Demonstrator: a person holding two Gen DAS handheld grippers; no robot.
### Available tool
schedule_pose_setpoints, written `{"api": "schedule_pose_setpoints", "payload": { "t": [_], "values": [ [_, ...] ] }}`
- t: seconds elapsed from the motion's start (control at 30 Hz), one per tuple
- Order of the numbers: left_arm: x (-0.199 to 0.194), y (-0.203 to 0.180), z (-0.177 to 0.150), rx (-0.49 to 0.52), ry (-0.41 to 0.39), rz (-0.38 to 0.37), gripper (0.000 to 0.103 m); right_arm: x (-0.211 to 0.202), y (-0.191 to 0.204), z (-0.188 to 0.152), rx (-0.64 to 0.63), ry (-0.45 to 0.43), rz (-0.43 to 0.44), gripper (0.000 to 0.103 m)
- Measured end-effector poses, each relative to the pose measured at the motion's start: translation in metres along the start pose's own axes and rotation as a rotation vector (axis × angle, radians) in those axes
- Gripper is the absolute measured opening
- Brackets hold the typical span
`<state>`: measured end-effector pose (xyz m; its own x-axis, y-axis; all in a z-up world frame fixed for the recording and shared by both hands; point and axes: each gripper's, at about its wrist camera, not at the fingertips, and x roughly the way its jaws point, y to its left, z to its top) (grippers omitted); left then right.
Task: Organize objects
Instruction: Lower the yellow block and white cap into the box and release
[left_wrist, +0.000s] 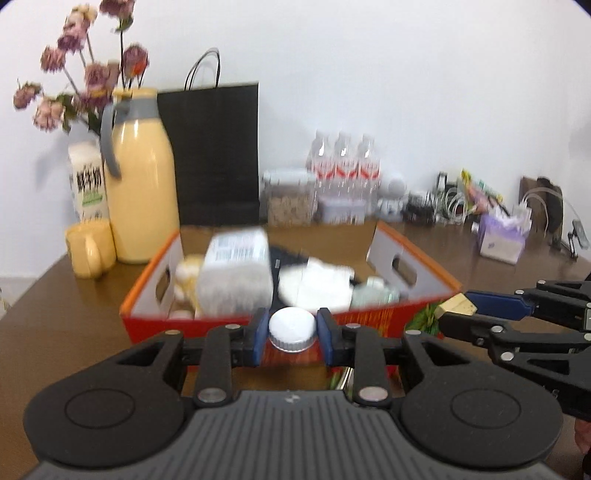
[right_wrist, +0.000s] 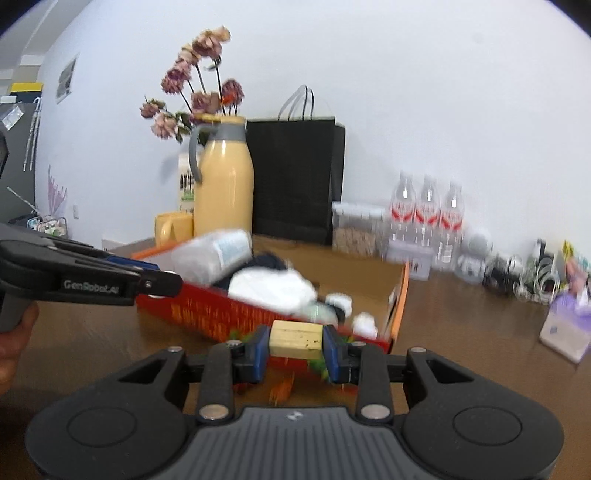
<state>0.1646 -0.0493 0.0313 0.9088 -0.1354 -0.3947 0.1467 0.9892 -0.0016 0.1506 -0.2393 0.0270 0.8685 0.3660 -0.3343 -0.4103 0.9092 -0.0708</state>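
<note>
Grippers (left_wrist: 291, 328) near packed red box (left_wrist: 221, 326)

Along the white wall, a tall cream-yellow thermos jug with a grey handle (left_wrist: 142, 177) stands on the brown wooden table (left_wrist: 55, 314), with a matching yellow mug (left_wrist: 90, 247) just beside it. Dried pink flowers (left_wrist: 79, 66) rise behind, near a white milk carton (left_wrist: 88, 181). A black paper bag with cord handles (left_wrist: 218, 151) stands to the right, then three clear water bottles (left_wrist: 343, 166) and a purple tissue pack (left_wrist: 502, 238).
</note>
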Motion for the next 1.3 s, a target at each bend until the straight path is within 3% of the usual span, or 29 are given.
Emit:
{"api": "schedule_pose_setpoints", "payload": {
  "t": [0.2,0.47,0.6,0.73,1.03,1.1,1.17,1.2,1.3],
  "values": [
    [0.008,-0.009,0.025,-0.001,-0.072,-0.003,0.029,0.012,-0.003,0.034,-0.025,-0.070,-0.017,0.030],
    [0.044,-0.017,0.042,-0.046,-0.113,0.011,0.029,0.066,-0.021,0.053,0.033,-0.072,-0.041,0.030],
    [0.069,-0.022,0.045,-0.041,-0.120,0.033,0.030,0.094,-0.028,0.050,0.054,-0.049,-0.056,0.030],
    [0.091,-0.025,0.035,0.001,-0.091,0.054,0.030,0.113,-0.025,0.036,-0.013,0.002,-0.087,0.030],
    [0.092,-0.026,0.025,0.027,-0.091,0.060,0.032,0.117,-0.018,0.028,-0.027,0.047,-0.087,0.030],
    [0.090,-0.024,0.023,0.024,-0.096,0.074,0.044,0.117,-0.019,0.027,-0.021,0.051,-0.089,0.030],
    [0.086,-0.020,0.024,0.006,-0.115,0.080,0.059,0.115,-0.019,0.026,-0.017,0.048,-0.093,0.039],
    [0.083,-0.018,0.024,-0.003,-0.130,0.081,0.071,0.114,-0.019,0.026,-0.014,0.046,-0.095,0.051],
    [0.074,-0.012,0.025,-0.032,-0.178,0.075,0.093,0.109,-0.021,0.026,-0.005,0.022,-0.115,0.087]
  ]
}}
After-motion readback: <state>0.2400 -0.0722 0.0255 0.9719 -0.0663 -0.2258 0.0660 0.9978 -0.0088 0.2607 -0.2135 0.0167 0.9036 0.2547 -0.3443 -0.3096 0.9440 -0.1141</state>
